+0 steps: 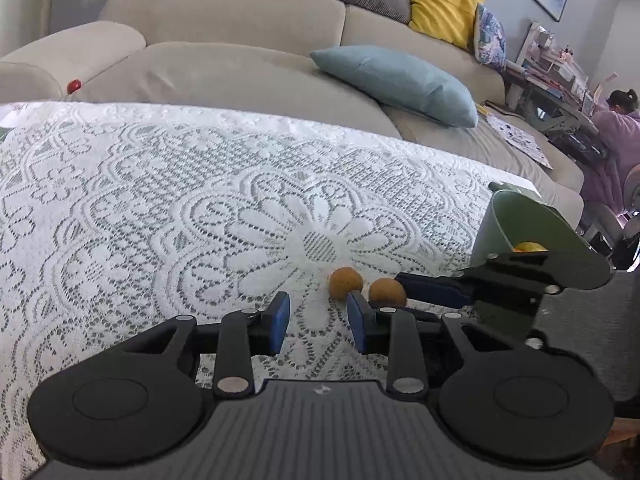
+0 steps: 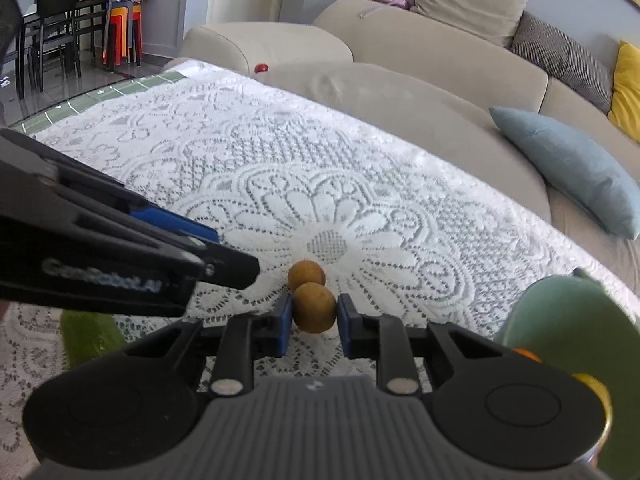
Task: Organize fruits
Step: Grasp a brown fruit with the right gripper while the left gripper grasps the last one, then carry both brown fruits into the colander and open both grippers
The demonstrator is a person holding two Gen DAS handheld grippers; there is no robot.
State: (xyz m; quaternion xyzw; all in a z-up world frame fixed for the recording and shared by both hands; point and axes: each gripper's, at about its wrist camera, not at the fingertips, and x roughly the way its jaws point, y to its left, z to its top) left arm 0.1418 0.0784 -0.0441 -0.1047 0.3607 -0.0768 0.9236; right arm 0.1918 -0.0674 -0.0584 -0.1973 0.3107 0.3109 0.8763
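Observation:
Two small round brown fruits lie side by side on the white lace tablecloth (image 1: 160,200). In the left wrist view the farther fruit (image 1: 345,282) and the nearer fruit (image 1: 387,292) sit just ahead of my open, empty left gripper (image 1: 318,318). In the right wrist view the nearer fruit (image 2: 314,307) sits between the pads of my right gripper (image 2: 313,326), with small gaps either side; the farther fruit (image 2: 306,274) lies behind it. A green bowl (image 1: 516,228) at the right holds yellow and orange fruit (image 1: 529,247).
A beige sofa (image 1: 224,20) runs behind the table with a blue cushion (image 1: 396,82) and a yellow one (image 1: 444,0). A small red ball (image 1: 74,86) lies on the sofa. A green object (image 2: 90,336) lies under my left gripper (image 2: 216,240).

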